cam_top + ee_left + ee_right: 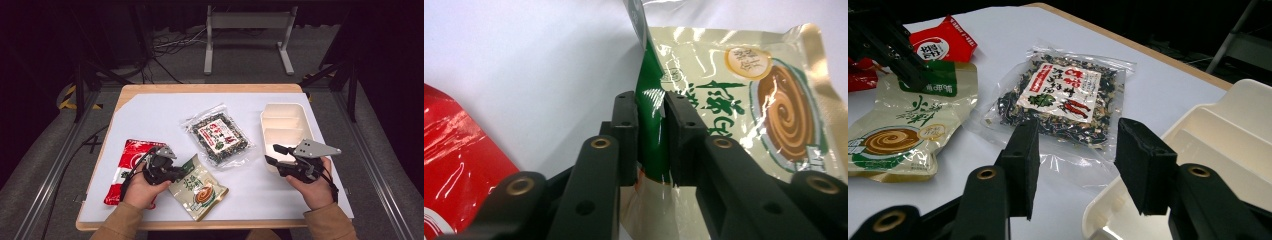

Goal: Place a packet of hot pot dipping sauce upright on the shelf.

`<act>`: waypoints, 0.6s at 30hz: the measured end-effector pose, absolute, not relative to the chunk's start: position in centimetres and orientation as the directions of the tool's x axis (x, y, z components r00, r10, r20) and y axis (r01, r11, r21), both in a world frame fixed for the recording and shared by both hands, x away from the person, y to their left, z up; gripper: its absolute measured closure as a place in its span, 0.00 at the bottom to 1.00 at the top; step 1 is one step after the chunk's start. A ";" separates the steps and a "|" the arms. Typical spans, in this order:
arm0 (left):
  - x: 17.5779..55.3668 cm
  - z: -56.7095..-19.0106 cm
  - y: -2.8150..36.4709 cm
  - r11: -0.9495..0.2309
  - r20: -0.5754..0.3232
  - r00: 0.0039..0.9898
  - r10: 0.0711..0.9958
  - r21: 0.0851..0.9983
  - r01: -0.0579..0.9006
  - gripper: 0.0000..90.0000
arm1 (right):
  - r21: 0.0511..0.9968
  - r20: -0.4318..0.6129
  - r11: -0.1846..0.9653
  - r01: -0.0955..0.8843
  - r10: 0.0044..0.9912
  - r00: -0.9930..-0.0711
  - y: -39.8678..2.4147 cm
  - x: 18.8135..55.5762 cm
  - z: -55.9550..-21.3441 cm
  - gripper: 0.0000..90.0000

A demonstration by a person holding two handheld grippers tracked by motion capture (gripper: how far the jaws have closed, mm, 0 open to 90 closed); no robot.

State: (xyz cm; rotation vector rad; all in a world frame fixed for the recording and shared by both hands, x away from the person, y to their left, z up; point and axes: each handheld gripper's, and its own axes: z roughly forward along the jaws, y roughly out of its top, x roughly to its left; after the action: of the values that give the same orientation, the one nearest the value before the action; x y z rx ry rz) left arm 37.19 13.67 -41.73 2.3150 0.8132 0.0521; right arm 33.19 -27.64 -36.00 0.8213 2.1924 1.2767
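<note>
A green-and-cream pouch (200, 190) with a brown swirl lies at the table's front. My left gripper (186, 172) is shut on its green upper edge. In the left gripper view that edge (651, 135) stands folded up between the two pads, and the gripper (651, 107) holds it there. My right gripper (272, 154) is open over the near left corner of a white compartment tray (285, 106), with nothing between its jaws (1075, 150). The pouch (903, 130) and the left gripper (893, 50) show at the left of the right gripper view.
A clear bag of dark dried mix (218, 134) with a red-and-white label lies mid-table, left of the tray (1248, 95). A red packet (127, 165) lies under my left hand. White sheet covers the wooden table (200, 88); its front edge is close.
</note>
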 end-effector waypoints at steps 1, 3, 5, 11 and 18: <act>37.1 -41.6 13.7 -0.576 -0.174 0.806 0.565 0.617 0.536 0.88 | 0.885 -0.098 0.388 0.259 0.697 -0.710 -27.7 33.2 -36.0 0.59; 36.9 -41.0 13.8 -0.568 -0.173 0.813 0.555 0.636 0.523 0.89 | 0.885 -0.097 0.387 0.260 0.698 -0.710 -27.7 33.2 -36.0 0.59; 36.7 -40.5 13.9 -0.558 -0.174 0.817 0.550 0.651 0.514 0.90 | 0.884 -0.096 0.387 0.260 0.697 -0.711 -27.7 33.2 -36.0 0.59; 35.8 -38.5 13.9 -0.545 -0.163 0.843 0.513 0.696 0.467 0.91 | 0.883 -0.085 0.388 0.263 0.685 -0.724 -27.6 33.3 -36.0 0.59; 34.7 -36.5 13.8 -0.534 -0.140 0.871 0.472 0.740 0.408 0.91 | 0.882 -0.077 0.394 0.260 0.663 -0.745 -27.2 33.2 -35.8 0.59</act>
State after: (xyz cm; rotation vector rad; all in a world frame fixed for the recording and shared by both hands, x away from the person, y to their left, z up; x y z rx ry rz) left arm 34.66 13.81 -36.52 2.2016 0.6326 0.0969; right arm 33.24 -27.24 -35.81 0.7929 2.2391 1.3051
